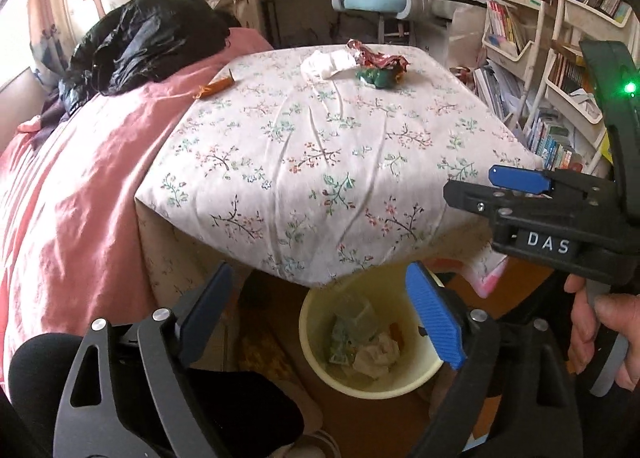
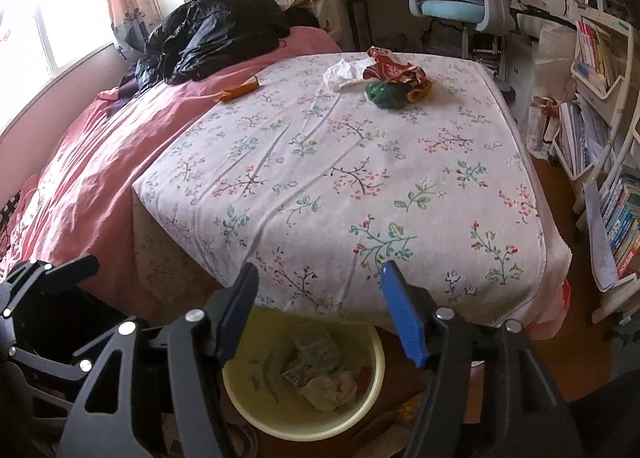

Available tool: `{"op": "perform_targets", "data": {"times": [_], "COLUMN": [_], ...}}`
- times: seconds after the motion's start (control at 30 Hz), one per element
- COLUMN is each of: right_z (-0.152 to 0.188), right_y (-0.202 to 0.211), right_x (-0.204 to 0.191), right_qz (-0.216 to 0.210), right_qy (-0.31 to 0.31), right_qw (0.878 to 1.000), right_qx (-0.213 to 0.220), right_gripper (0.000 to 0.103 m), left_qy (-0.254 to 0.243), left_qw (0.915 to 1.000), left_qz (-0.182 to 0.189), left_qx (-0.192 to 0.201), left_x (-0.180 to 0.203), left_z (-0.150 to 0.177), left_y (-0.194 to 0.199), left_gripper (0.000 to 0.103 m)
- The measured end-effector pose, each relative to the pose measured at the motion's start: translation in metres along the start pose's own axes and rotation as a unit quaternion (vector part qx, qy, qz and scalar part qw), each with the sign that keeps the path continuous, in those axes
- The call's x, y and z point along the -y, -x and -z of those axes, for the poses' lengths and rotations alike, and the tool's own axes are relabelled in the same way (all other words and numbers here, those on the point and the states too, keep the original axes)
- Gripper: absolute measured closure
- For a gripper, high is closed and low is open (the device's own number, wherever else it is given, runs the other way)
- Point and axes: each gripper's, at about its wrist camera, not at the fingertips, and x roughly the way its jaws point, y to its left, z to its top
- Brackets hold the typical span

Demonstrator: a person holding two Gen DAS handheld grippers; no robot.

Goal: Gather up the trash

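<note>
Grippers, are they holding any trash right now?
No. The left gripper and right gripper are both open and empty above the yellow bin.

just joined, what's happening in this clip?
A person is clearing trash off a bed with a handheld tool in each hand. Both the left tool and right tool are open and empty above a yellow bin on the floor at the bed's corner, which already holds crumpled paper and wrappers. Left on the bed: a white tissue, a red wrapper, a green wrapper and an orange wrapper.
</note>
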Motion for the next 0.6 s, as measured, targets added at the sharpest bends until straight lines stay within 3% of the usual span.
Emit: {"op": "perform_targets", "data": {"times": [0.6], "right_z": [-0.0002], "right_y": [0.0005], "right_x": [-0.006], "right_qz": [0.01], "right_qy": [0.01], "right_qw": [1.0], "right_qx": [0.009], "right_gripper": [0.032], "left_qy": [0.005], "left_qw": [0.9997], "left_qz": [-0.013], "left_qx": [0.021], "left_x": [-0.0029], "left_z": [-0.0009], "left_y": [0.0037], "left_gripper": [0.014]}}
